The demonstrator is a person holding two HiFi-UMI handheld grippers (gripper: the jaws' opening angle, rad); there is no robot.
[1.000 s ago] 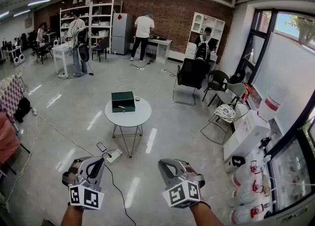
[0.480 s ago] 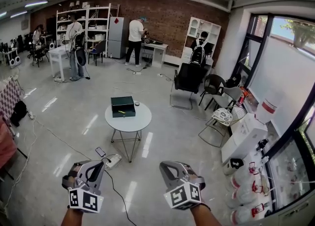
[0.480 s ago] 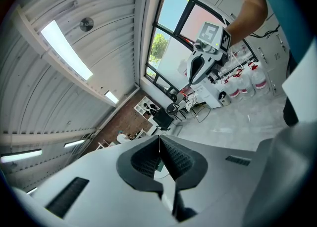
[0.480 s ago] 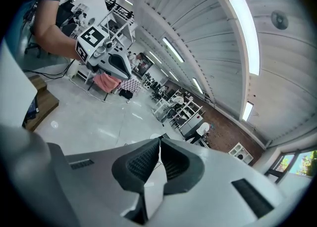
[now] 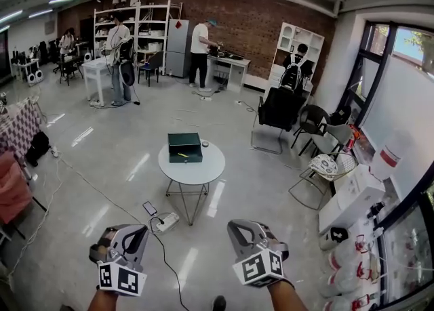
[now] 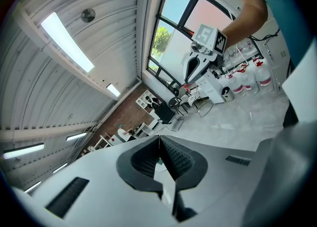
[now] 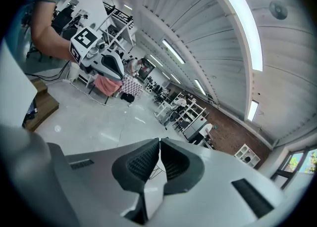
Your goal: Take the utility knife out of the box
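Nothing of the task is being done yet; as I judge it, the work is sitting at its very beginning. Nearest, the person is holding the left gripper (image 5: pixel 129 232) and the right gripper (image 5: pixel 243 227) side by side at the bottom of the head view, both pointing forward over bare floor. The left gripper view is showing its ribbed pads meeting tip to tip with nothing between them. The right gripper view is showing the same, jaws pressed together and empty.

Just ahead of the left gripper a power strip (image 5: pixel 166 221) is lying on the floor, with a cable (image 5: pixel 159 262) trailing back past that gripper's inner side. Farther ahead, well apart from both grippers and roughly midway between the lines they are pointing along, a round table (image 5: pixel 207 171) is standing. The dark green box (image 5: pixel 185 146) is resting on its far part. The utility knife (image 5: pixel 182 155) is, I judge, the small yellow streak showing on the box's near side — too small to be sure, and I cannot tell whether the box is lying open. Beyond the table, people are working at benches by the brick wall.

All of it is waiting to be done — closing the gap to the table, parting one gripper's jaws, reaching into the box, gripping the knife and lifting it clear.
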